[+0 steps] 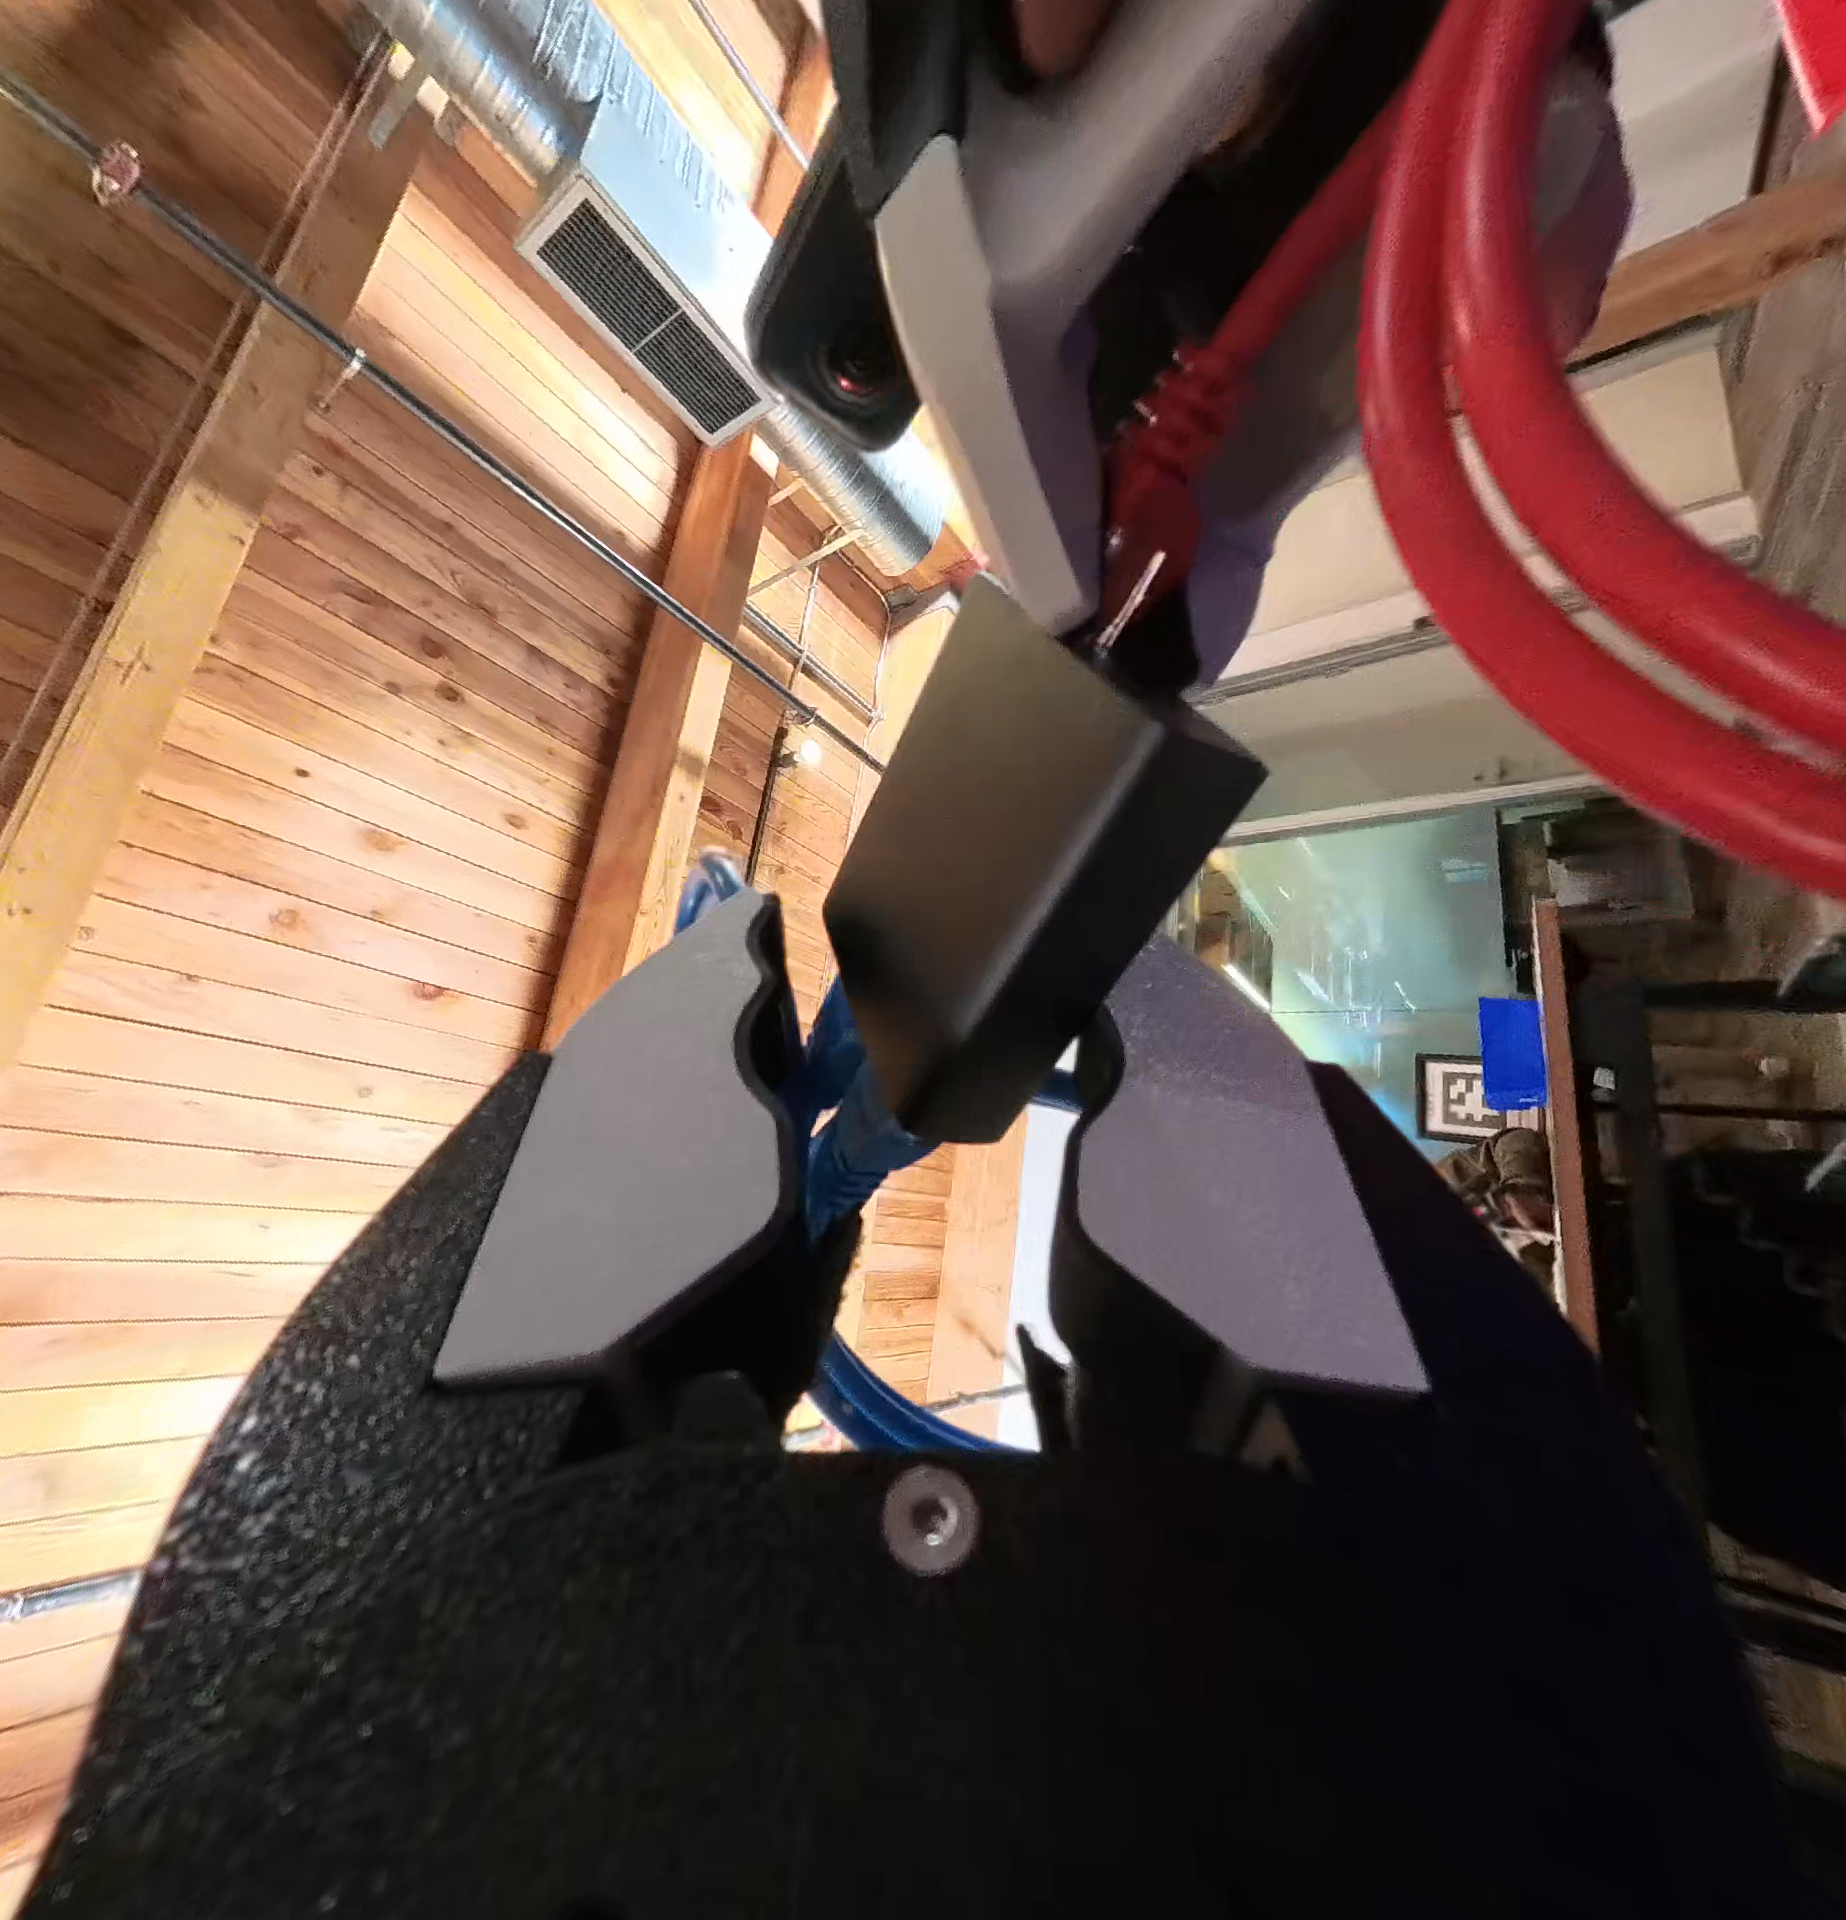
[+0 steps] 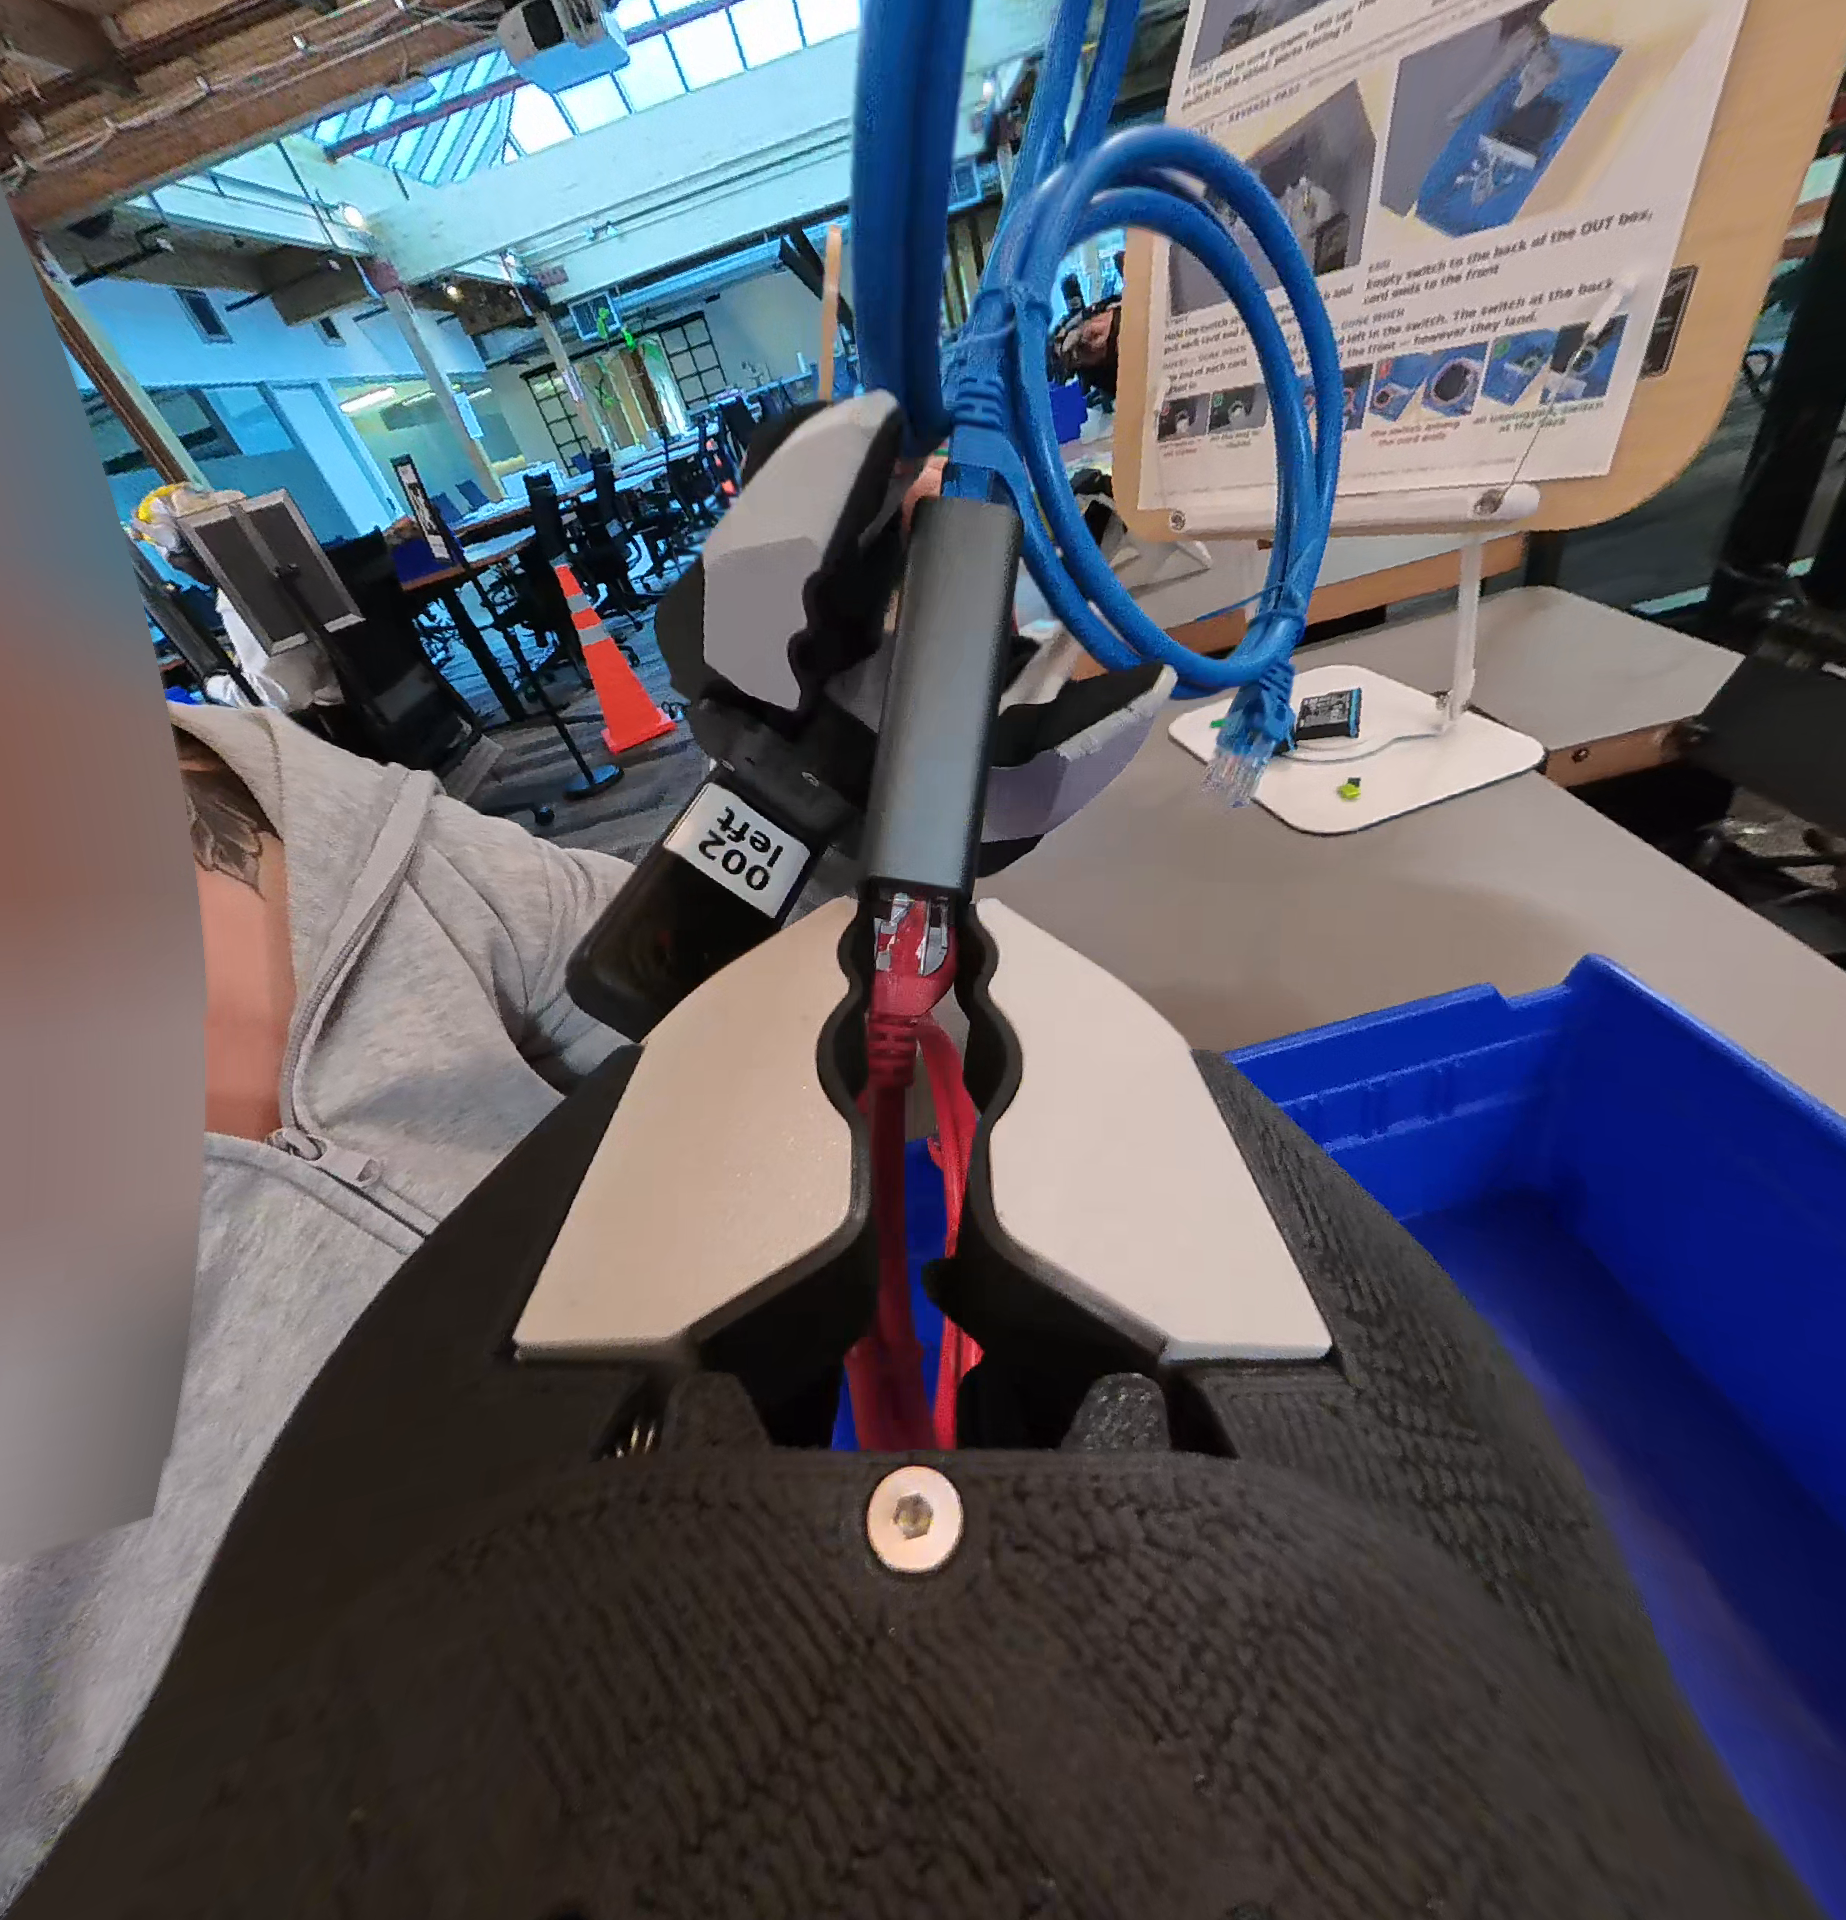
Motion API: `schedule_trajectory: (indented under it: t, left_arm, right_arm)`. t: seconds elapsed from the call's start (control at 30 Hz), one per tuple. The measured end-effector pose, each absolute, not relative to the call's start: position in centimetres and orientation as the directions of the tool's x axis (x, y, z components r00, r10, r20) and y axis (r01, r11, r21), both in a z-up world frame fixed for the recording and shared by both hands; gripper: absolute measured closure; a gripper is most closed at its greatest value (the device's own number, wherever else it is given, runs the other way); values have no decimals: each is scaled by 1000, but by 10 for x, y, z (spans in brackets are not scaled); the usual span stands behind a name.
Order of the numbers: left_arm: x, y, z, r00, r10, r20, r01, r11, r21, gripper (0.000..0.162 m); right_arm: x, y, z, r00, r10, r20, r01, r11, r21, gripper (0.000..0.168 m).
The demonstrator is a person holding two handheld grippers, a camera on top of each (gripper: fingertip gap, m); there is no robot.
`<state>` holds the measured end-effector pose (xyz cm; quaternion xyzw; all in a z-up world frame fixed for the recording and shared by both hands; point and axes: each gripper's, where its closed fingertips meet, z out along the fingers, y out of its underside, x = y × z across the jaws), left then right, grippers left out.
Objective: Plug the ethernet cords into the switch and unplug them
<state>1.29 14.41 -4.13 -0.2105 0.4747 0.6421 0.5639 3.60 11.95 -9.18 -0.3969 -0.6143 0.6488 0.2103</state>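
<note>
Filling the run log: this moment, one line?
left hand-held gripper: holds black box | right hand-held gripper: pinches red plug | blue bin nearby

You were in an open-plan industrial loft workspace, part office, part lab. Exposed wood plank ceiling (image 1: 306, 831) with metal ductwork (image 1: 607, 156) and a vent grille (image 1: 644, 317) overhead. Far left you had rows of desks and black chairs (image 2: 628, 499), an orange traffic cone (image 2: 612, 665), skylights (image 2: 628, 62). Near right sat a grey workbench (image 2: 1314, 904) with a blue bin (image 2: 1584, 1039) and a posted instruction sheet (image 2: 1418, 239).
</note>
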Motion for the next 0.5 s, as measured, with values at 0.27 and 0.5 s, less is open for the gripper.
schedule_trajectory:
  t: [0.27, 0.5]
  left_arm:
    - [0, 136, -30, -348, 561, -751, -911, -12, 413, 79]
    - [-11, 130, -29, 194, 408, -892, -931, 364, -35, 111]
  right_arm:
    - [38, 139, -81, -555, 795, -243, 153, -190, -970, 155]
    - [49, 150, -58, -535, 828, -166, 24, -181, -983, 155]
